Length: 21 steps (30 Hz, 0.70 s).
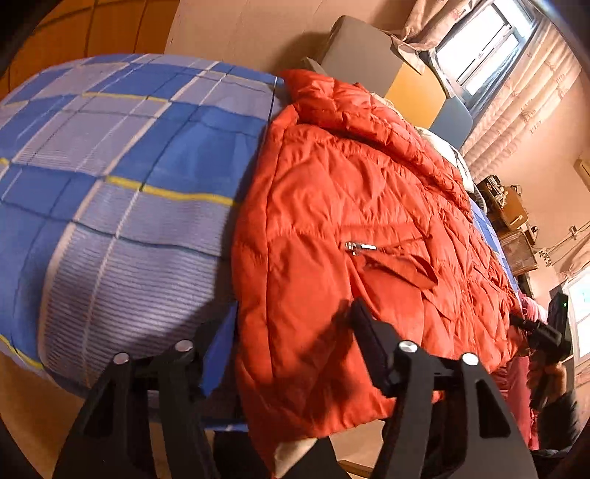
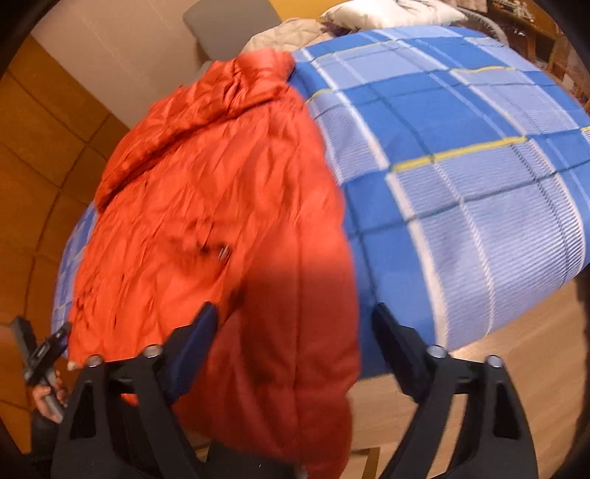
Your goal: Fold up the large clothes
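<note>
Both fingers of my left gripper (image 1: 287, 328) stood apart with nothing pinched: one hung over the blue checked bedspread (image 1: 121, 184), the other over the hem corner of the orange puffer jacket (image 1: 350, 206). My right gripper (image 2: 295, 324) was just as open, its fingers straddling the jacket's lower edge where it drooped off the side of the bed, and again I saw no pad pressing on cloth. That view was smeared, so I couldn't read the fabric's folds closely.

Judging by this, the step in hand was taking hold of the two hem corners. To do it well I reckoned each gripper should drop until one finger slid under the edge and the other came down on top, biting through the full padded thickness and not just the slick outer shell, which would likely slip. Matching grips on both corners seemed wise, so the fold would stay square.

Farther out, the jacket lay spread front-up along the bed, its pocket zipper (image 1: 359, 247) showing mid-body and its collar bunched at the far end toward a grey headboard (image 1: 354, 51). Beyond that sat a pale pillow (image 2: 394, 13) and curtains (image 1: 516, 110) at a bright window.
</note>
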Available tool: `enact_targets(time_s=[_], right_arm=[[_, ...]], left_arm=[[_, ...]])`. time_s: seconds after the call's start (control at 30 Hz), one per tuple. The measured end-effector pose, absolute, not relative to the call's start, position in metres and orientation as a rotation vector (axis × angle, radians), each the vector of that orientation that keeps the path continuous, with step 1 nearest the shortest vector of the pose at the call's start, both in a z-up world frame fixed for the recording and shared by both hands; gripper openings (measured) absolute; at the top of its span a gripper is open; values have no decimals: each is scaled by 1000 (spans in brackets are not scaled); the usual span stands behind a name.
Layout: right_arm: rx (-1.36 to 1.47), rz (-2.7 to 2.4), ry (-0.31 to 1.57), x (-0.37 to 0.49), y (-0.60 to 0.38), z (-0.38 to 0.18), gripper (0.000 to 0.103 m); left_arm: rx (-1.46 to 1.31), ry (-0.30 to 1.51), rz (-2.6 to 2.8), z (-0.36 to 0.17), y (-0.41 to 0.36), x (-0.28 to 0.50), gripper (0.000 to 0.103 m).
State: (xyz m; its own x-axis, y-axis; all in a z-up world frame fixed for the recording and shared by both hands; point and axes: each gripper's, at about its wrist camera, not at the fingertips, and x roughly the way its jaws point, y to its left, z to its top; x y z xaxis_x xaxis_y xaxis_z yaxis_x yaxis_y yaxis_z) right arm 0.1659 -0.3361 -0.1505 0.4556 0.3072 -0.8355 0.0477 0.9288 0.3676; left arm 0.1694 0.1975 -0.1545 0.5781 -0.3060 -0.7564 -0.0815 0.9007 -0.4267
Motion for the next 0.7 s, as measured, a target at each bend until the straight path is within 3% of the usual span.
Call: enact_targets(time_s=[0.07, 0.13, 0.23, 0.33, 0.7], right_arm=[[375, 184, 1088, 163, -331, -151, 57], [365, 197, 1081, 161, -325, -150, 46], [327, 217, 1063, 157, -317, -144, 28], [287, 231, 1057, 149, -317, -137, 22], [192, 297, 1104, 84, -317, -125, 18]], left_arm=[[-455, 957, -140, -157, 196, 168, 47], [-457, 956, -143, -157, 197, 166, 24], [-459, 938, -154, -153, 198, 160, 11], [-440, 927, -161, -147, 196, 149, 8], [-435, 967, -200, -139, 202, 78, 7]])
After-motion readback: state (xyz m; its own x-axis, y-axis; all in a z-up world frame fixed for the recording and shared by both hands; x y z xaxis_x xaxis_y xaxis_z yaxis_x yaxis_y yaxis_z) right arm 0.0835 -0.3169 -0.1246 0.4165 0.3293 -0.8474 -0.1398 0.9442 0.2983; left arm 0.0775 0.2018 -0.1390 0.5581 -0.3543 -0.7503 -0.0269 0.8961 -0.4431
